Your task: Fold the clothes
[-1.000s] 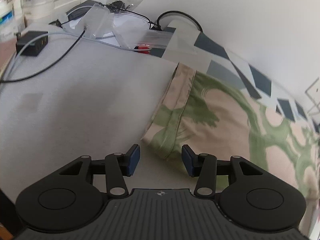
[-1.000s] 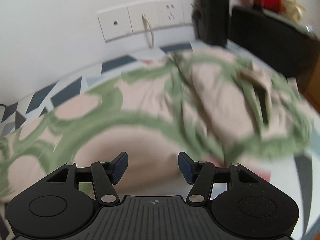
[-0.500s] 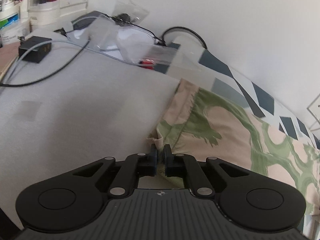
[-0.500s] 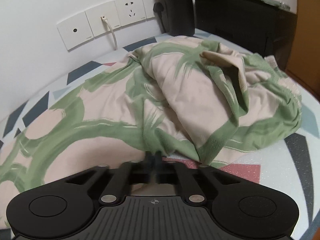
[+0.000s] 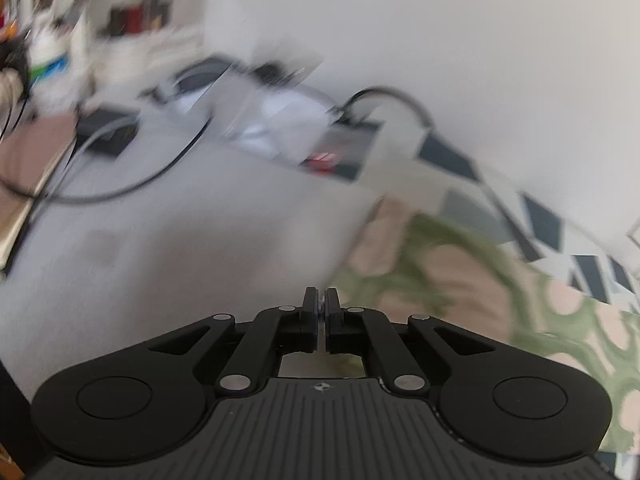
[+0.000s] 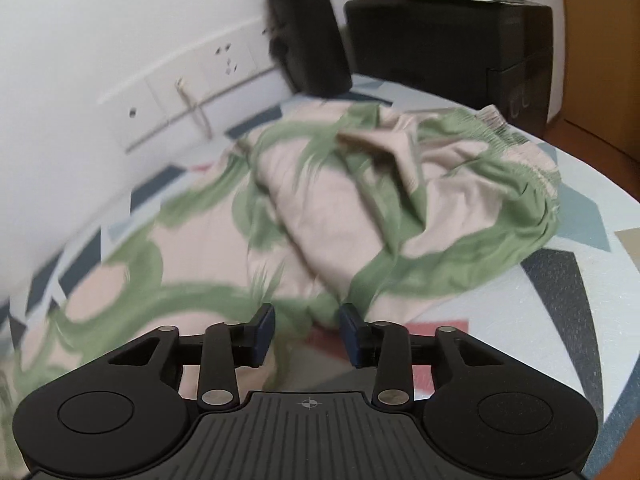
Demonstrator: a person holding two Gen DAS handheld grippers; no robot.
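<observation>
A cream garment with green swirls [image 5: 460, 280] lies on the table, reaching the lower right of the blurred left wrist view. My left gripper [image 5: 321, 300] is shut at the garment's near left corner, and a sliver of cloth shows between and under the pads. In the right wrist view the same garment [image 6: 360, 208] lies bunched, its gathered waistband at the right. My right gripper [image 6: 307, 320] sits at the garment's near edge. Its jaws are opening, with green cloth in the gap and neither pad pressing on it.
A black cable [image 5: 132, 188], a black box [image 5: 108, 136] and clear plastic bags [image 5: 280, 120] lie on the grey surface at the left. Wall sockets [image 6: 192, 92], a black bottle [image 6: 308, 40] and a black case [image 6: 448, 40] stand behind the patterned cover [image 6: 560, 280].
The left jaws closed on the garment's corner and stay shut; that view has tilted up. The right jaws closed at the near edge, then parted again, and the gripper shifted sideways.
</observation>
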